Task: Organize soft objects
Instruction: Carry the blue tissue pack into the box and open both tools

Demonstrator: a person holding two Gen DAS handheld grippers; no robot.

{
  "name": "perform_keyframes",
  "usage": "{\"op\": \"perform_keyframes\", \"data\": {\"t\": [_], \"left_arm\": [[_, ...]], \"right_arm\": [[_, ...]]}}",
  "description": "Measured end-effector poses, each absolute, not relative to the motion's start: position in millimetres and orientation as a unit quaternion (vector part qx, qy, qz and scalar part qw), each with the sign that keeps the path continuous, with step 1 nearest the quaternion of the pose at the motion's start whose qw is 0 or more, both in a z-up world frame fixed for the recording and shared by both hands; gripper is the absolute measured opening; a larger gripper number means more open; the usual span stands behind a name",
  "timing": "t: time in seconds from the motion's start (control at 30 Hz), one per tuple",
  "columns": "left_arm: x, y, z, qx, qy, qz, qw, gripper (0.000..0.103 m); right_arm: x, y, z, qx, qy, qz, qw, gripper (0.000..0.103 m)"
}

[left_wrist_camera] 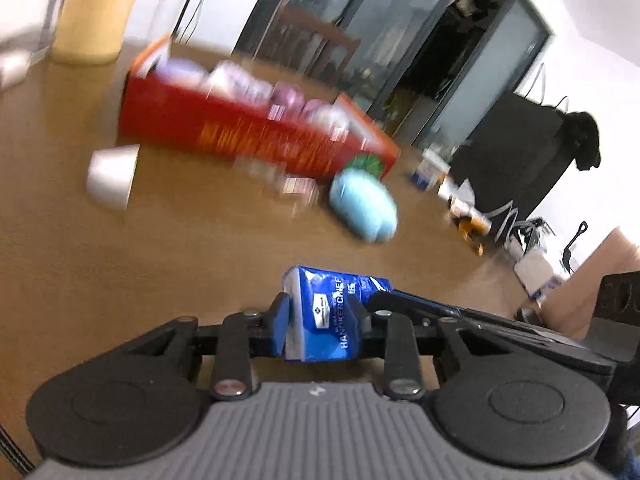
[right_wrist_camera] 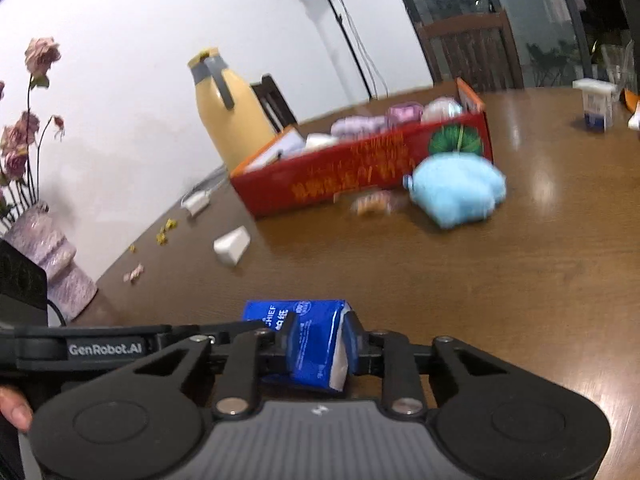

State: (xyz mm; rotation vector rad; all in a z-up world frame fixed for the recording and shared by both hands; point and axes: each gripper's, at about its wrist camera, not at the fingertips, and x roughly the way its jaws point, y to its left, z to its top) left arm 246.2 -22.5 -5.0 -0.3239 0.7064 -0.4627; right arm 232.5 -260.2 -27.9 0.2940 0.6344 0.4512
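Seen from the right wrist, far left: a mottled lilac ceramic vase (right_wrist_camera: 52,264) with dried pink roses (right_wrist_camera: 28,120), standing at the edge of the brown wooden table (right_wrist_camera: 480,280). Right of it, a few yellow and pink petal scraps (right_wrist_camera: 166,230) strewn along the table's far edge, then a small white paper cup (right_wrist_camera: 232,246) lying on its side. Farther back, against the white wall, a tall cream-yellow thermos jug with a grey handle (right_wrist_camera: 228,116). Just right of the jug, a long open red cardboard box with gold lettering (right_wrist_camera: 360,168), holding blurred pale purple and white soft bundles (right_wrist_camera: 384,120). Touching the box's near right corner, a light blue plush toy (right_wrist_camera: 456,190), lying on the table; just left of the plush, a small pinkish wrapped item, too blurred to identify. Far right, a small white and blue carton (right_wrist_camera: 596,106), upright.

Near, at centre: a blue plastic-wrapped pack of handkerchief tissues (right_wrist_camera: 316,340), gripped from both sides at once. Left claw (left_wrist_camera: 320,320) clamped on one end of the pack, blue pads pressing its sides; right claw (right_wrist_camera: 318,344) clamped on the other end, the wrapper dented between its pads. Pack held just above the table, well short of the red box.
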Motion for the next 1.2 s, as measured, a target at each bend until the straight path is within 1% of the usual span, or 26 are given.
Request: {"op": "perform_keyframes", "data": {"t": [0.13, 0.2, 0.27, 0.33, 0.43, 0.5, 0.57, 0.6, 0.67, 0.8, 0.87, 0.9, 0.93, 0.97, 1.0, 1.03, 1.07, 1.13, 1.2], "left_arm": [[309.8, -26.6, 34.8, -0.159, 0.297, -0.238, 0.911, 0.03], [358.1, -31.8, 51.6, -0.164, 0.295, -0.246, 0.909, 0.03], [409.8, -38.5, 61.5, -0.164, 0.306, -0.24, 0.907, 0.03], [462.1, -47.0, 62.1, -0.16, 0.323, -0.223, 0.905, 0.03], [522.8, -58.1, 50.5, -0.159, 0.352, -0.194, 0.902, 0.025], [555.7, -59.4, 32.2, -0.17, 0.383, -0.17, 0.892, 0.025], [582.5, -57.4, 7.2, -0.196, 0.431, -0.14, 0.87, 0.025], [589.1, -57.7, -1.0, -0.201, 0.445, -0.128, 0.863, 0.024], [589.2, -59.7, -5.5, -0.192, 0.435, -0.129, 0.87, 0.024], [593.5, -58.3, -5.7, -0.199, 0.444, -0.123, 0.865, 0.025], [592.1, -57.8, -1.1, -0.191, 0.443, -0.126, 0.867, 0.026], [590.8, -58.1, 1.6, -0.184, 0.439, -0.129, 0.87, 0.027], [585.7, -56.4, 8.2, -0.177, 0.43, -0.133, 0.875, 0.032], [579.9, -56.5, 16.6, -0.169, 0.421, -0.135, 0.881, 0.04], [572.3, -56.1, 26.7, -0.155, 0.408, -0.136, 0.889, 0.044], [563.5, -54.5, 38.8, -0.141, 0.392, -0.136, 0.899, 0.046], [554.4, -52.8, 50.2, -0.124, 0.381, -0.135, 0.906, 0.047], [535.7, -50.9, 75.0, -0.092, 0.355, -0.133, 0.921, 0.048], [511.7, -45.8, 100.4, -0.069, 0.327, -0.131, 0.933, 0.06]], "right_arm": [[277.4, -261.2, 14.5, 0.107, 0.254, 0.211, 0.938, 0.023], [320.3, -265.6, 36.1, 0.104, 0.236, 0.201, 0.945, 0.023], [376.6, -269.1, 51.4, 0.106, 0.237, 0.194, 0.946, 0.023], [434.3, -270.5, 56.3, 0.113, 0.258, 0.181, 0.942, 0.023], [509.8, -265.5, 47.1, 0.115, 0.301, 0.151, 0.935, 0.021], [549.8, -263.8, 30.6, 0.116, 0.334, 0.14, 0.925, 0.018], [577.6, -263.3, 10.7, 0.126, 0.373, 0.124, 0.911, 0.017], [585.1, -261.8, 1.5, 0.125, 0.383, 0.123, 0.907, 0.017], [589.3, -258.3, -11.0, 0.11, 0.388, 0.118, 0.908, 0.013], [588.3, -256.6, -10.9, 0.099, 0.399, 0.112, 0.905, 0.015], [586.6, -251.8, -6.3, 0.08, 0.405, 0.103, 0.905, 0.015], [584.7, -248.7, -2.6, 0.065, 0.401, 0.098, 0.908, 0.017], [581.2, -247.5, 3.3, 0.056, 0.393, 0.097, 0.913, 0.021], [574.9, -249.3, 10.8, 0.05, 0.382, 0.096, 0.918, 0.027], [569.5, -252.5, 16.4, 0.047, 0.375, 0.098, 0.921, 0.031], [562.8, -254.5, 26.0, 0.046, 0.368, 0.101, 0.923, 0.037], [558.0, -256.2, 35.6, 0.045, 0.362, 0.104, 0.925, 0.041], [540.6, -260.3, 59.2, 0.036, 0.345, 0.105, 0.932, 0.041], [519.4, -266.9, 82.3, 0.031, 0.324, 0.106, 0.94, 0.045]]}}
